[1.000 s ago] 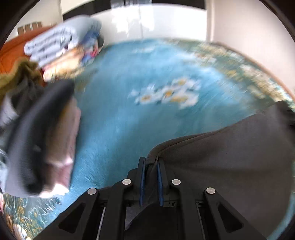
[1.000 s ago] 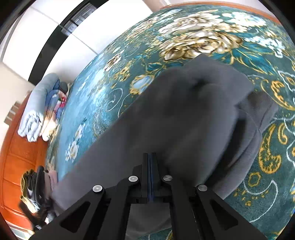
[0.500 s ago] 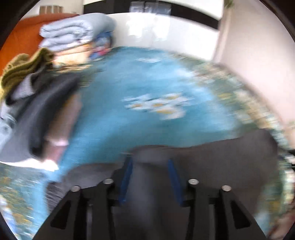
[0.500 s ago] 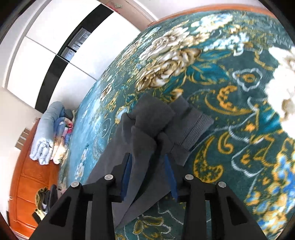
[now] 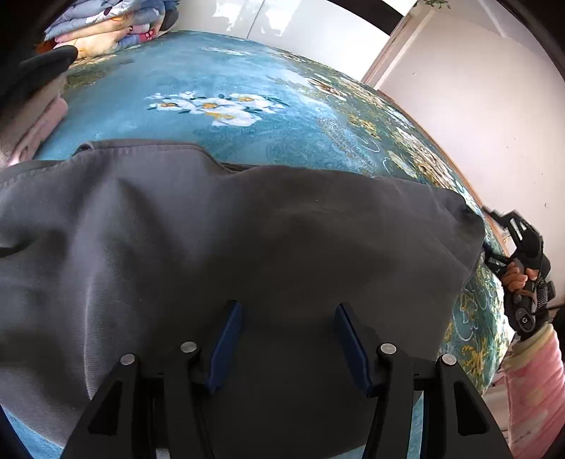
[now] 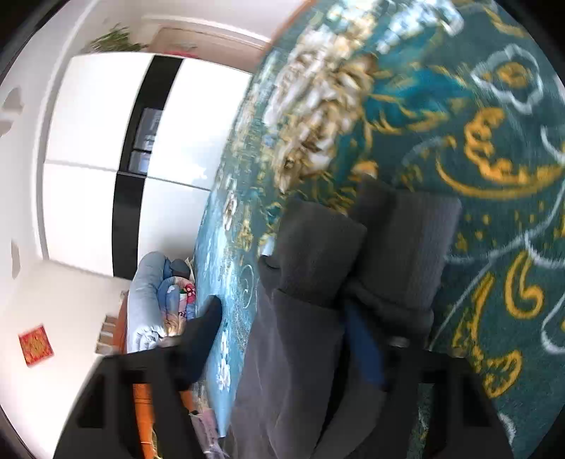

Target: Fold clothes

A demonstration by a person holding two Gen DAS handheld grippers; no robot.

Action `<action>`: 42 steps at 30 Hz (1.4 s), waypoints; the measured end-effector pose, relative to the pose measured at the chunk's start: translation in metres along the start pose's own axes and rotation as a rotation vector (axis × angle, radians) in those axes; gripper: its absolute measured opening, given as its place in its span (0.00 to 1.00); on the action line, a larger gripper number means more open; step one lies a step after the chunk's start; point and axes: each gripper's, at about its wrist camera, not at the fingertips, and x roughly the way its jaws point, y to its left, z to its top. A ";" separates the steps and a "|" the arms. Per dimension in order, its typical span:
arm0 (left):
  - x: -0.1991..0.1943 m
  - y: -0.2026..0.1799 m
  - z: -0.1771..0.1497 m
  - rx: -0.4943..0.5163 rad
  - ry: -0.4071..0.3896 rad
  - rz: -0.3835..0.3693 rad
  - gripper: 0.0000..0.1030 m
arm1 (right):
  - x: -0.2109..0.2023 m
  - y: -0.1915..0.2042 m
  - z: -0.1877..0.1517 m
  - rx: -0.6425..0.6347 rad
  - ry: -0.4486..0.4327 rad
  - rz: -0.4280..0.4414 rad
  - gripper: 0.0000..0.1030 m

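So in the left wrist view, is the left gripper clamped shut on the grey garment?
No, the left gripper is open, its two blue pads set wide apart over the grey garment, which lies spread beneath them.

Bright daylight fills both views, with glare bouncing off the white wardrobe doors (image 5: 282, 21). The left view is sharp. The right view smears badly across the patterned bedspread (image 6: 459, 106). Fisheye bending curves the edges, and dark corners ring each frame.
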 end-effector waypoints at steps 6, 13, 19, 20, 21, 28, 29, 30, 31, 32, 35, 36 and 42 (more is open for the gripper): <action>0.003 -0.003 -0.002 0.012 -0.001 0.003 0.57 | -0.041 0.013 -0.002 -0.147 -0.096 0.046 0.15; 0.009 -0.004 -0.001 0.031 0.002 0.013 0.58 | -0.042 -0.026 -0.007 -0.137 -0.081 -0.106 0.15; 0.010 -0.005 -0.003 0.040 -0.009 0.015 0.58 | -0.056 -0.020 -0.006 -0.172 -0.082 -0.135 0.29; 0.010 -0.006 -0.003 0.043 -0.011 0.015 0.59 | -0.064 -0.023 -0.008 -0.171 -0.109 -0.138 0.35; 0.010 -0.006 -0.003 0.045 -0.013 0.015 0.60 | -0.073 -0.027 -0.009 -0.170 -0.136 -0.142 0.38; 0.011 -0.010 -0.006 0.060 -0.024 0.013 0.66 | -0.054 -0.053 0.011 -0.022 -0.125 -0.098 0.61; 0.010 -0.010 -0.006 0.056 -0.025 0.010 0.66 | -0.051 -0.054 0.014 -0.002 -0.126 -0.084 0.61; 0.010 -0.009 -0.006 0.051 -0.025 0.007 0.66 | -0.048 -0.055 0.016 0.018 -0.126 -0.073 0.61; 0.010 -0.009 -0.005 0.045 -0.026 0.007 0.66 | -0.045 -0.054 0.017 0.028 -0.125 -0.074 0.61; 0.010 -0.009 -0.006 0.042 -0.027 0.009 0.66 | -0.041 -0.052 0.018 0.029 -0.125 -0.088 0.56; 0.008 -0.011 -0.008 0.044 -0.029 0.014 0.66 | -0.038 -0.044 0.016 0.021 -0.124 -0.138 0.20; 0.007 -0.010 -0.009 0.038 -0.032 0.007 0.66 | -0.038 -0.040 0.015 0.015 -0.125 -0.154 0.19; 0.001 0.005 -0.013 -0.041 -0.062 -0.072 0.66 | -0.051 0.065 -0.029 -0.437 -0.172 -0.196 0.16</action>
